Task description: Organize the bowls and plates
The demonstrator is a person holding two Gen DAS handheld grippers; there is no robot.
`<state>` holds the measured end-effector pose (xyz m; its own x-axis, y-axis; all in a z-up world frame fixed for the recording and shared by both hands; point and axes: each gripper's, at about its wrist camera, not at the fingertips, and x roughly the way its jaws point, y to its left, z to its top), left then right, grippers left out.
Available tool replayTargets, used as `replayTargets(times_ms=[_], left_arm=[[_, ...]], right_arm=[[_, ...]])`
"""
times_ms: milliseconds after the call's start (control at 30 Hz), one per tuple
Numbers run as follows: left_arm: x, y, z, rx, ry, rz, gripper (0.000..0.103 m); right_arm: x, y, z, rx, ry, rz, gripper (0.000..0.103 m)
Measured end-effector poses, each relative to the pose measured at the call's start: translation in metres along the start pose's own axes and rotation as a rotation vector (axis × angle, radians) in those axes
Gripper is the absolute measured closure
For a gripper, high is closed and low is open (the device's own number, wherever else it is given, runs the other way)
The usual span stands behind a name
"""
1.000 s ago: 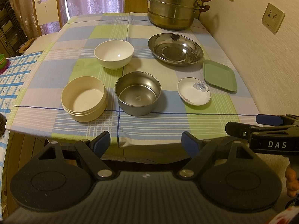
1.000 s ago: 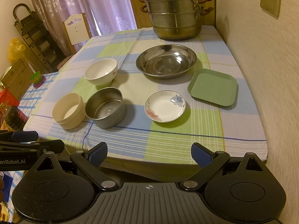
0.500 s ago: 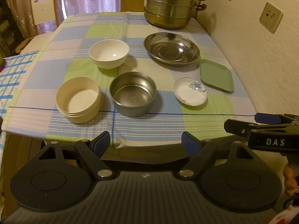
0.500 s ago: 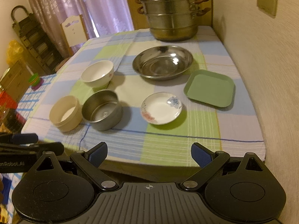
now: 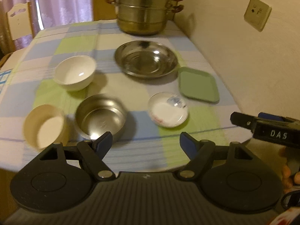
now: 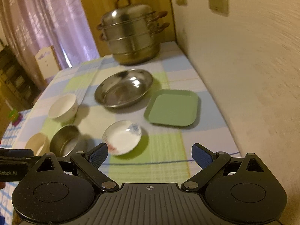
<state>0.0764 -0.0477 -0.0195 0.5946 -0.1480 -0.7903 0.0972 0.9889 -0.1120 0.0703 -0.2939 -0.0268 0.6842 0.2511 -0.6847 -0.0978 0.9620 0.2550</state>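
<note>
Two grippers I hold above the table (image 5: 131,150) edge: left gripper (image 5: 146,142) closing, nothing between; right gripper (image 6: 150,154) wide, empty, near the saucer (image 6: 122,137).

Bare cloth (image 5: 120,91) between bowls and plates.

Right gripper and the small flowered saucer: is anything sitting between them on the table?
Nothing visible does. The right gripper has open, empty jaws, and the flowered saucer lies just beyond its left finger with only bare tablecloth between. The green tray sits farther back, off that line.
</note>
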Motion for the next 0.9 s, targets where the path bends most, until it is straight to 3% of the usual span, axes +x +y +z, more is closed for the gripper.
replayTargets(times_ms=[100,333,433,600,700,900], left_arm=[[0.016,-0.009,0.011,0.027,-0.004,-0.025,0.028],[0.064,-0.03,0.044,0.086,0.002,-0.092,0.033],[0.087,-0.037,0.056,0.116,0.006,-0.12,0.042],[0.127,-0.048,0.076,0.162,0.024,-0.172,0.049],[0.15,-0.053,0.086,0.195,0.039,-0.206,0.064],[0.191,-0.064,0.099,0.233,0.078,-0.223,0.072]], right_arm=[[0.005,-0.011,0.004,0.025,-0.027,-0.019,0.007],[0.023,-0.028,0.013,0.086,-0.052,-0.031,0.021],[0.037,-0.035,0.016,0.113,-0.06,-0.047,0.027],[0.063,-0.045,0.024,0.136,-0.064,-0.08,0.039],[0.082,-0.052,0.029,0.163,-0.062,-0.096,0.043],[0.117,-0.065,0.037,0.205,-0.041,-0.139,0.051]])
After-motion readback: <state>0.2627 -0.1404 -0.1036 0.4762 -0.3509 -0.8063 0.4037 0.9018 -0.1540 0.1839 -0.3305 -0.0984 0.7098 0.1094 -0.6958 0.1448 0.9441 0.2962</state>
